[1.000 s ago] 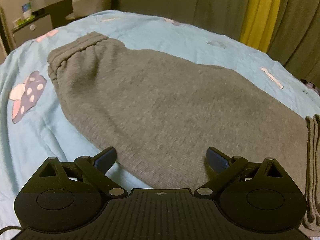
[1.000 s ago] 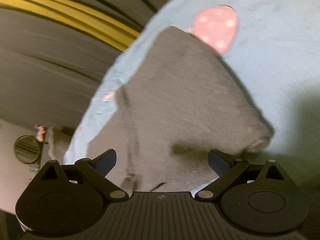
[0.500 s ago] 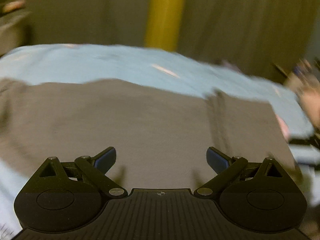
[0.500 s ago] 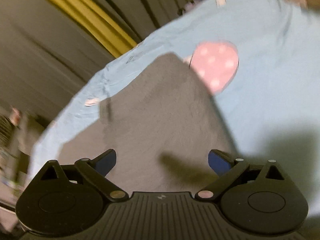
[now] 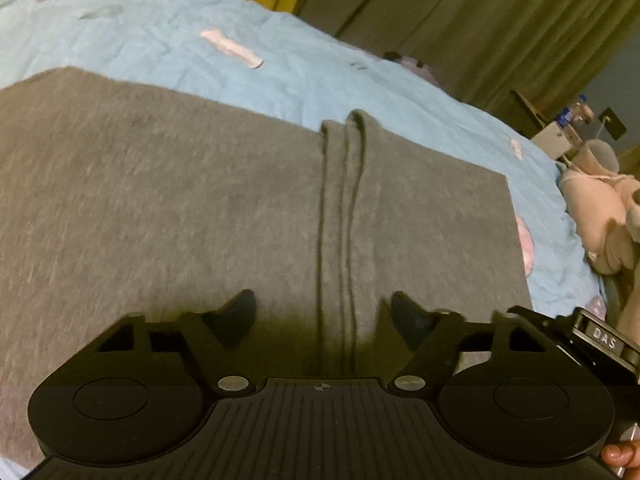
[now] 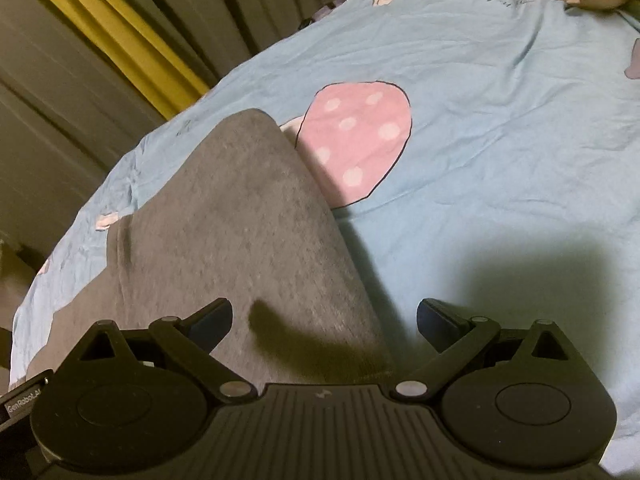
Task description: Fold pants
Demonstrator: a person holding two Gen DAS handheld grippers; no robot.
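Grey pants (image 5: pixel 168 208) lie flat on a light blue bed sheet (image 5: pixel 304 76). In the left wrist view, ridged folds of the cloth (image 5: pixel 340 216) run from the far edge down to between my fingers. My left gripper (image 5: pixel 323 312) is open and empty, low over these ridges. In the right wrist view the pants (image 6: pixel 240 240) reach a rounded far end beside a pink dotted print (image 6: pixel 356 144). My right gripper (image 6: pixel 325 318) is open and empty over the pants' right edge.
Olive and yellow curtains (image 5: pixel 440 8) hang behind the bed. A pink plush toy (image 5: pixel 600 216) lies at the bed's right edge, with a box and bottles (image 5: pixel 568 128) beyond. The other gripper's body (image 5: pixel 592 336) shows at lower right.
The left gripper swung right along the pants, from the waistband end to the ridged folds, and its jaws narrowed a little. The right gripper tilted and shifted slightly; both stayed empty.
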